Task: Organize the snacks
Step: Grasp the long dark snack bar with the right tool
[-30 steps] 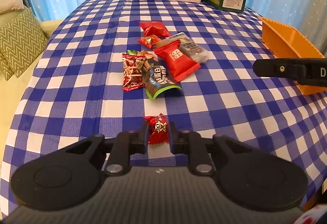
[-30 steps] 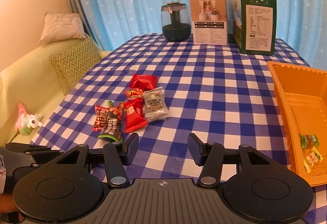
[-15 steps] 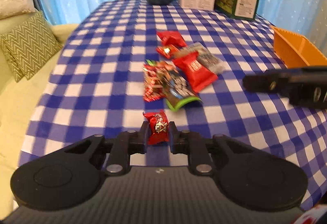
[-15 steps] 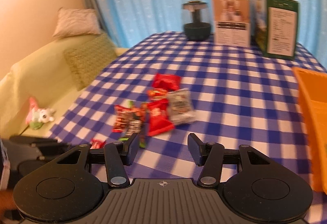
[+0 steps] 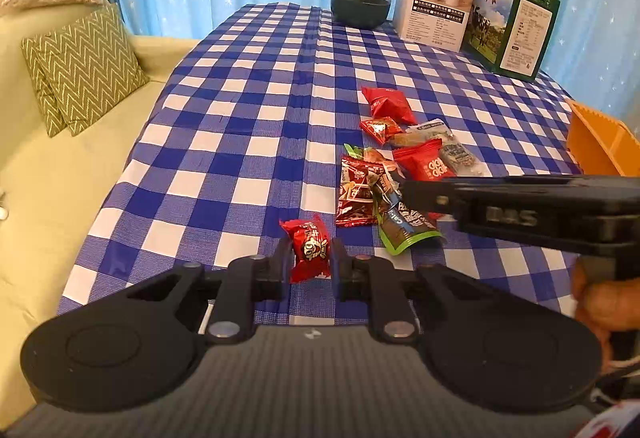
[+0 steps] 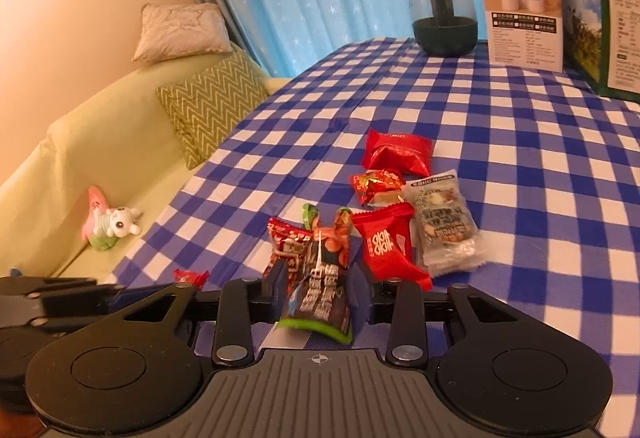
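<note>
My left gripper (image 5: 309,256) is shut on a small red candy (image 5: 310,249) and holds it above the checked tablecloth. My right gripper (image 6: 320,284) has its fingers close around a dark snack packet with a green edge (image 6: 322,294), which lies in the snack pile. The pile holds a red packet (image 6: 386,252), a clear grey packet (image 6: 444,228), a red foil pouch (image 6: 396,152) and a small red candy (image 6: 376,182). In the left wrist view the right gripper (image 5: 520,208) crosses over the pile. The orange tray (image 5: 600,142) is at the right edge.
A dark glass jar (image 5: 362,0), a white box (image 5: 436,14) and a green box (image 5: 512,28) stand at the table's far end. A yellow-green sofa with cushions (image 5: 80,70) lies left of the table. A plush toy (image 6: 108,224) rests on the sofa.
My right gripper has moved left over the pile and closed in around the dark green-edged packet. My left gripper still holds the red candy and has shifted left and back.
</note>
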